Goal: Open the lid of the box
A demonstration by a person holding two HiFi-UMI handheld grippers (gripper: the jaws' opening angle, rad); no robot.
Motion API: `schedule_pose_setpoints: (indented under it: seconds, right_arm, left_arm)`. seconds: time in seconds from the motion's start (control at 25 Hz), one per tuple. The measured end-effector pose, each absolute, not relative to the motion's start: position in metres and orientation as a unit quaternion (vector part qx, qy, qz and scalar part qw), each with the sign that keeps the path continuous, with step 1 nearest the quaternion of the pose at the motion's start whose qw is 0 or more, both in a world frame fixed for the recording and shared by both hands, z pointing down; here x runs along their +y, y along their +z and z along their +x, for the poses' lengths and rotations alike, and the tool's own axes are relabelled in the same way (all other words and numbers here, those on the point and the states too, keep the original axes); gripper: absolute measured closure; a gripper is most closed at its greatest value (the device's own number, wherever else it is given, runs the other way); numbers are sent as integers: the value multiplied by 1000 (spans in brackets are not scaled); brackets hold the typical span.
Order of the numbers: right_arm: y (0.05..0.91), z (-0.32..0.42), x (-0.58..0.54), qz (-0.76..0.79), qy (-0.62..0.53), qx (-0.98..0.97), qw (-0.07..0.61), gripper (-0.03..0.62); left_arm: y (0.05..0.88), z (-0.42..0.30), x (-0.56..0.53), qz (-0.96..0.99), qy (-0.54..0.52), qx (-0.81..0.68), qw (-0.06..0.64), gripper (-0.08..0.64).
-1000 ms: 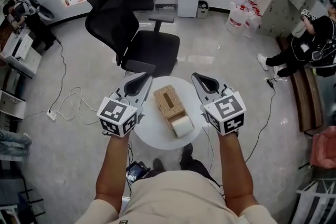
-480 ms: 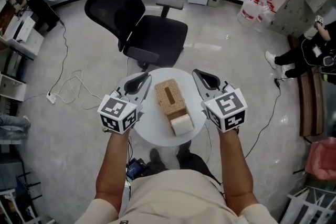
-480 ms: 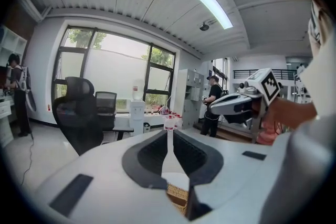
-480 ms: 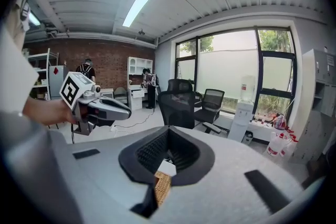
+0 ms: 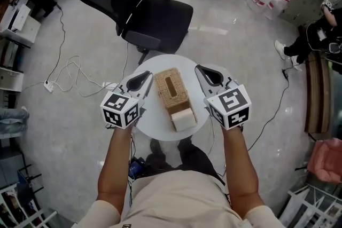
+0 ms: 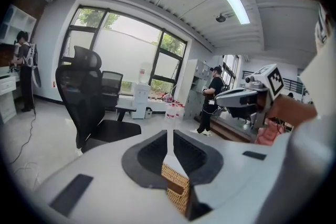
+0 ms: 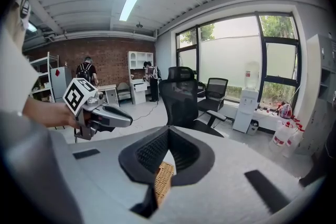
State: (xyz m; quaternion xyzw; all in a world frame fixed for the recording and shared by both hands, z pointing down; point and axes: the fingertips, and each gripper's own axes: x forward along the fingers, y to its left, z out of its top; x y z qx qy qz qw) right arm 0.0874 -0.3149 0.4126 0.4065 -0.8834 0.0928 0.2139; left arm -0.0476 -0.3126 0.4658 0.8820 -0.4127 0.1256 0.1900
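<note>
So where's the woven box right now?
In the head view, the box sits mid-way on the round white table, between the left gripper and right gripper, near the black chair.

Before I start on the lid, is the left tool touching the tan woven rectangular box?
Apart. Head view: bare white round table shows between the left tool and the tan woven rectangular box.
</note>
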Motion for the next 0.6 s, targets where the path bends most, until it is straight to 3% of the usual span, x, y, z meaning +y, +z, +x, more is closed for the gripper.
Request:
schedule_pose_setpoints:
  seconds: [0.6]
  right_arm:
    - [496, 90, -322, 387, 138, -881, 236, 598]
  left_arm:
    - [578, -49, -309, 851, 158, -423, 269, 524]
